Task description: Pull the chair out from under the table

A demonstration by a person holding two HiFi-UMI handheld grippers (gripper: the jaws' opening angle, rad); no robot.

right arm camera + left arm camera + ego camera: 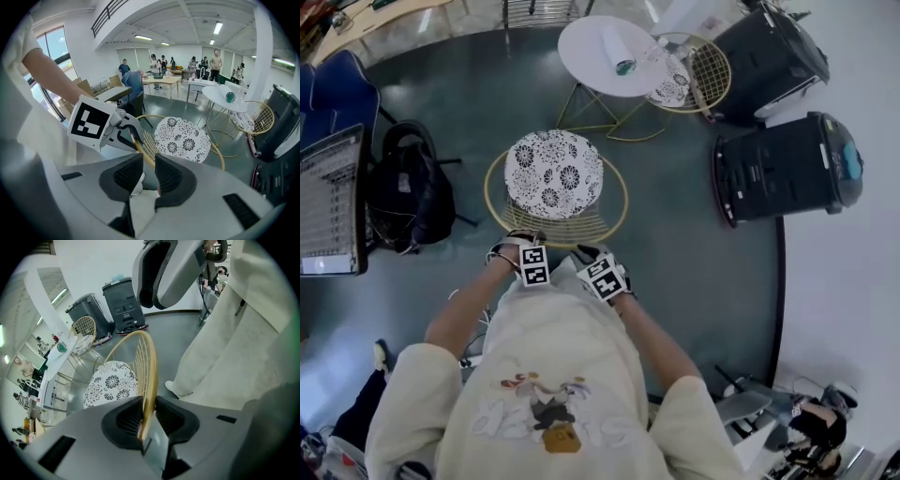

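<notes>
While both tools sit on the chair's back, head view: left tool and right tool are side by side, close together, on the near edge of the chair. Floral cushion is just ahead of the tool tips. The chair stands in the open. The round white table is well beyond it, far side from the tools. Second chair is beside that table, well away from the right tool. Backpack is off to the left tool's outer side.

Left gripper view: left tool is clamped on the gold rim of the chair back. The rim runs straight up out of the narrow gap, both pads against it. Cushion is ahead and to one side of the jaws. Right tool hangs close above in frame. A trouser leg is on the other side.

Right gripper view: right tool is closed on the same rim, which enters the gap at a slant. I read it as gripped, pads tight to it. Left tool is just ahead along the rim, marker cube facing the camera. Cushion is ahead of the jaws, table well past it.
</notes>
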